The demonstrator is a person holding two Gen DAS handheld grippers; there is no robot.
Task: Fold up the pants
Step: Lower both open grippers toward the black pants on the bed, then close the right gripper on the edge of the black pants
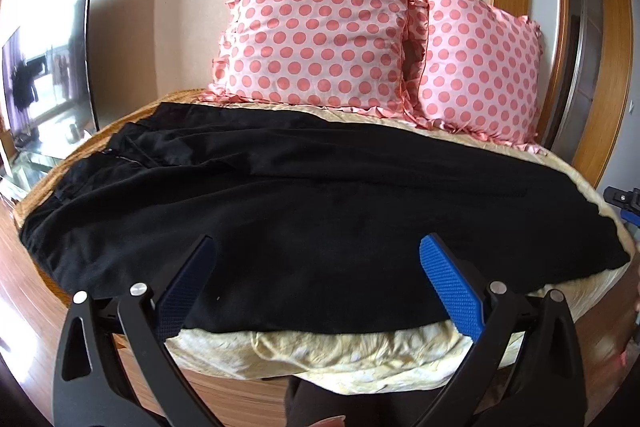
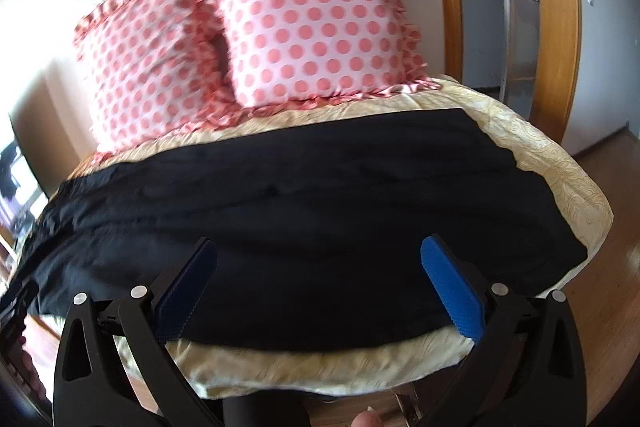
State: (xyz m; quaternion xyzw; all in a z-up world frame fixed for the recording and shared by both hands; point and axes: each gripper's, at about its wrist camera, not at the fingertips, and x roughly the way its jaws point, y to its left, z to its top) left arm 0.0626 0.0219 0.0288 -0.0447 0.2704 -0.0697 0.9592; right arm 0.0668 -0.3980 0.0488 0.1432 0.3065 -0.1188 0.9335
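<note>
Both jaws stand spread, holding nothing, above black pants (image 1: 312,211) lying flat on the yellow bed (image 1: 340,351); dotted pillows (image 1: 320,27) at 12 o'clock, perhaps a television (image 1: 48,67) at 9.

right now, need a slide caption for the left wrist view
Open left gripper poised over black pants spread on a bed, two polka-dot pillows behind.

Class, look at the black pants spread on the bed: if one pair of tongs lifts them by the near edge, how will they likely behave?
The pants will probably sag, since they lie in soft wrinkles. They likely need both open tongs, left and right, because they span the cover. They look unlikely to slip; the pads are ridged.
</note>
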